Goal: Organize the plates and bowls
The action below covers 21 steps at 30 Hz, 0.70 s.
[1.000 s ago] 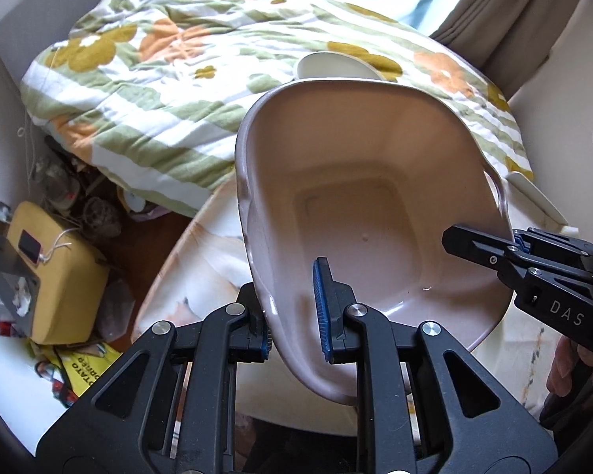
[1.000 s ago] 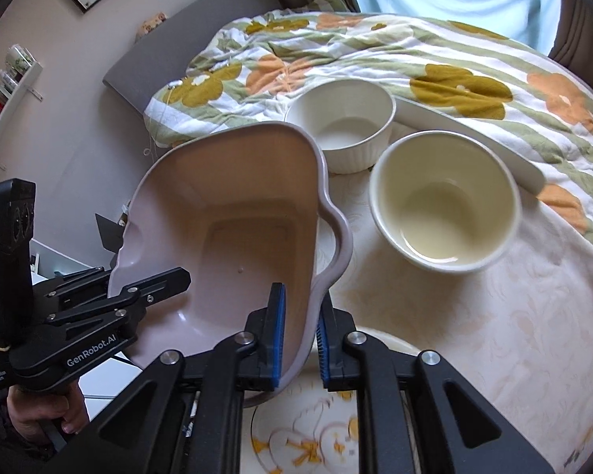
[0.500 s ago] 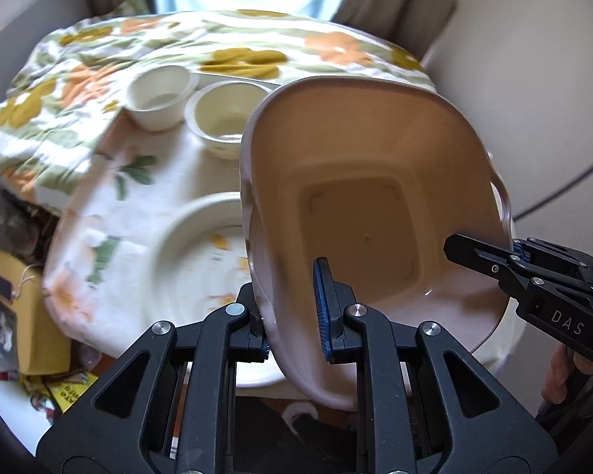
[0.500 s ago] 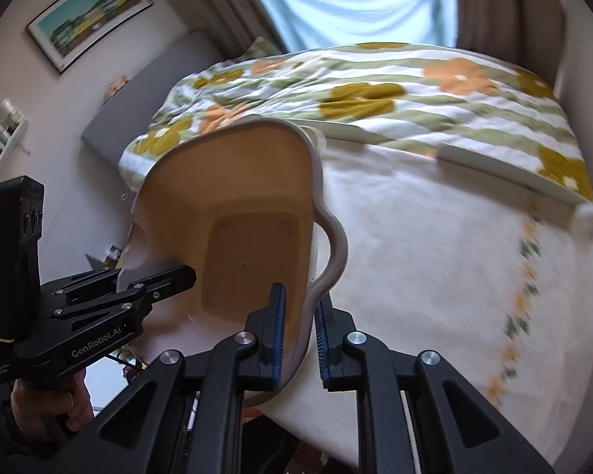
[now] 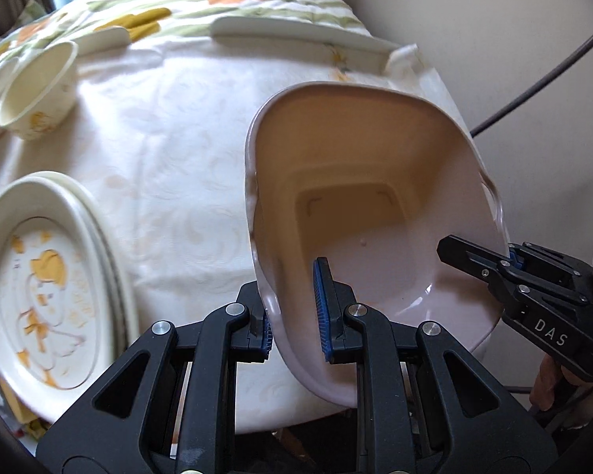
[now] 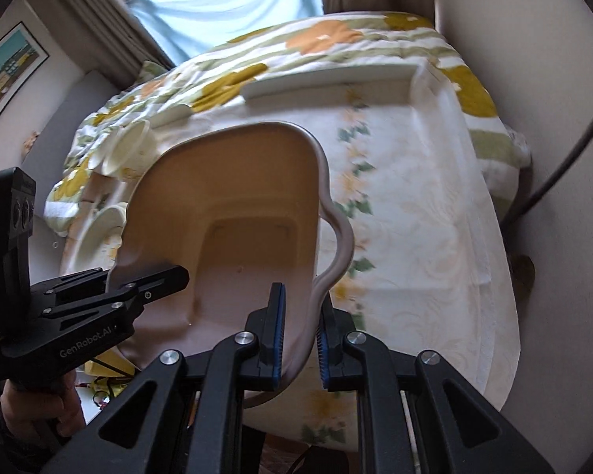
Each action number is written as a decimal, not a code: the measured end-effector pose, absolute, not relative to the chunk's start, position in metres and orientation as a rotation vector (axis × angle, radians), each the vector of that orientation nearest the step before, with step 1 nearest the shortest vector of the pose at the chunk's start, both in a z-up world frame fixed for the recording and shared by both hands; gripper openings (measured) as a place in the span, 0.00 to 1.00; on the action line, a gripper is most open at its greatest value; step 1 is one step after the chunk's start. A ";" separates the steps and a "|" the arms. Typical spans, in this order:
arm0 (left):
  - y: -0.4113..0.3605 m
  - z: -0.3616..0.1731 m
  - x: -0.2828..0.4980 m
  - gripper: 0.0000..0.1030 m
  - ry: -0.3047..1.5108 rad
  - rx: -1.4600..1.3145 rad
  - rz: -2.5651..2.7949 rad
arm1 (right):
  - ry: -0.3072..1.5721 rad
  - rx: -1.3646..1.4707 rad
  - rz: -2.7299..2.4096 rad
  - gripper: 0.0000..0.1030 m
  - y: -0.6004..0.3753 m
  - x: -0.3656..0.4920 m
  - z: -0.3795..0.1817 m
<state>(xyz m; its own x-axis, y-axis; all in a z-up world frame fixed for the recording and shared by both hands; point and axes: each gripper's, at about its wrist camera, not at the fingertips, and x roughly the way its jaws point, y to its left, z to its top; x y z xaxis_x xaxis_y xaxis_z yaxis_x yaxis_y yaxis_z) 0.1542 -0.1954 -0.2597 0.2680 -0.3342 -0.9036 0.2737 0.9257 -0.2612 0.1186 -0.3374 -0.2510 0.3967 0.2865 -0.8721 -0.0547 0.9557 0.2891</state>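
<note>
A large pinkish square dish with handles [image 5: 375,213] is held tilted in the air between both grippers, above the right part of the table. My left gripper [image 5: 294,308] is shut on its left rim. My right gripper [image 6: 300,331] is shut on its right rim by the handle; it also shows in the left wrist view [image 5: 510,260]. The dish shows in the right wrist view [image 6: 233,229] too, with the left gripper [image 6: 138,284] on its far rim. A stack of cream plates with an orange print [image 5: 43,288] lies at the table's left. A cream bowl [image 5: 35,87] stands at the back left.
The table has a white patterned cloth [image 5: 170,150]. A long white tray [image 5: 296,31] lies along its back edge, against a flowered quilt [image 6: 320,39]. A wall and a dark cable [image 5: 553,63] are close on the right.
Both grippers have carried the dish to the right across the table, away from the bowls and plate stack, and lower toward the cloth. The grips have not changed.
</note>
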 end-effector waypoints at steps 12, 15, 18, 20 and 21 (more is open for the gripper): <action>-0.214 -0.287 0.161 0.15 1.250 -0.015 -0.405 | 1.154 0.263 0.196 0.13 -0.351 0.115 -0.281; -0.217 -0.290 0.163 0.15 1.247 0.009 -0.395 | 1.149 0.276 0.197 0.13 -0.354 0.112 -0.284; -0.220 -0.291 0.164 0.23 1.249 0.029 -0.387 | 1.147 0.295 0.194 0.13 -0.356 0.112 -0.285; -0.223 -0.293 0.165 0.58 1.242 0.039 -0.377 | 1.146 0.327 0.192 0.13 -0.358 0.112 -0.287; -0.224 -0.292 0.164 0.81 1.228 0.042 -0.369 | 1.139 0.349 0.189 0.17 -0.360 0.113 -0.289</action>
